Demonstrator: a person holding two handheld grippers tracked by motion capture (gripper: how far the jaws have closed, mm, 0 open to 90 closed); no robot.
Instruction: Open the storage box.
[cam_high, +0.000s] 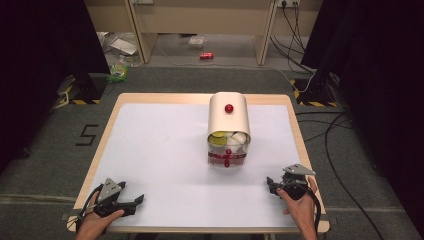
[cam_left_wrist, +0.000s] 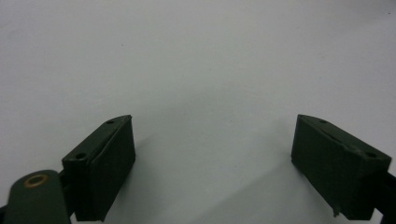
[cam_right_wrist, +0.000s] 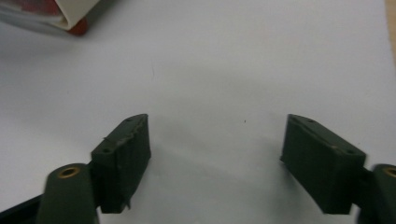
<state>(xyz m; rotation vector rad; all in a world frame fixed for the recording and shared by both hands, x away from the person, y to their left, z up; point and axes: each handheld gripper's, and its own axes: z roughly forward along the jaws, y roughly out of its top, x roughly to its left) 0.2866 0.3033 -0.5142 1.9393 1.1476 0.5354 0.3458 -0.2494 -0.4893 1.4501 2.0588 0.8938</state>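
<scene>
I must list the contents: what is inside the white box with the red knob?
Through the white box's open front show yellow-green and white pieces above a clear red-trimmed drawer. The curved lid covers whatever lies deeper.

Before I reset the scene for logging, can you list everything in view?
Cream bread-bin-style box with curved lid: one, centre-far on the table, front open.
Red round knobs: two, one on the lid, one at the box's front bottom edge.
Yellow-green and white items inside the box: count unclear.
White-topped wooden-edged table: one.
Red can: one, on the floor beyond the table.
Left gripper: black, near-left corner, jaws open, nothing between them.
Right gripper: black, near-right edge, jaws open, nothing between them.
</scene>
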